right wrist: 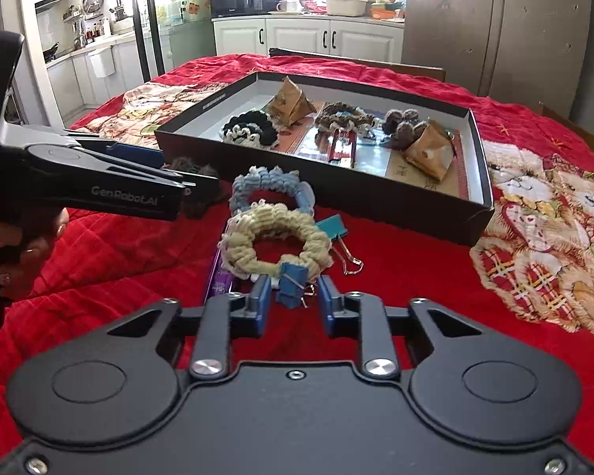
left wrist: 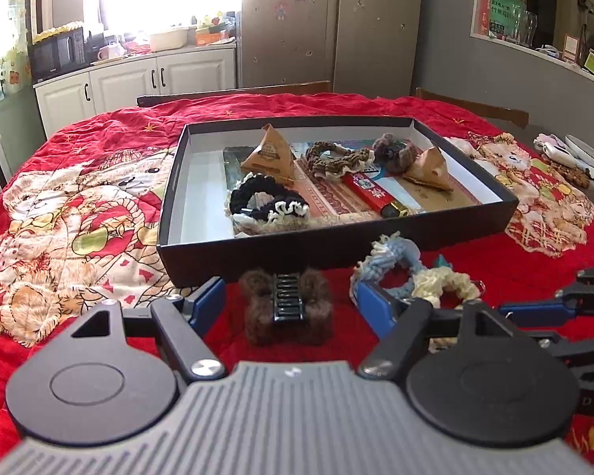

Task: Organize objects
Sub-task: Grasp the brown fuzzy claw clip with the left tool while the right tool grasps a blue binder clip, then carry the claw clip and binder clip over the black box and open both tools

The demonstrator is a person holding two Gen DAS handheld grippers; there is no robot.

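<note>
A black box [left wrist: 297,251] [right wrist: 415,208] on the red cloth holds scrunchies, two brown paper pyramids and a red lighter [left wrist: 370,194]. In front of it lie a brown furry hair claw [left wrist: 287,306], a blue scrunchie [left wrist: 392,261] [right wrist: 271,188] and a cream scrunchie [left wrist: 443,283] [right wrist: 275,243]. My left gripper [left wrist: 287,299] is open, its fingers on either side of the hair claw. My right gripper [right wrist: 293,293] is open around a small blue binder clip [right wrist: 293,283] beside the cream scrunchie.
A larger teal binder clip [right wrist: 334,229] and a purple pen [right wrist: 217,283] lie by the cream scrunchie. The left gripper shows at the left of the right wrist view [right wrist: 194,190]. Plates and small items [left wrist: 574,154] sit at the table's far right. Chairs stand behind.
</note>
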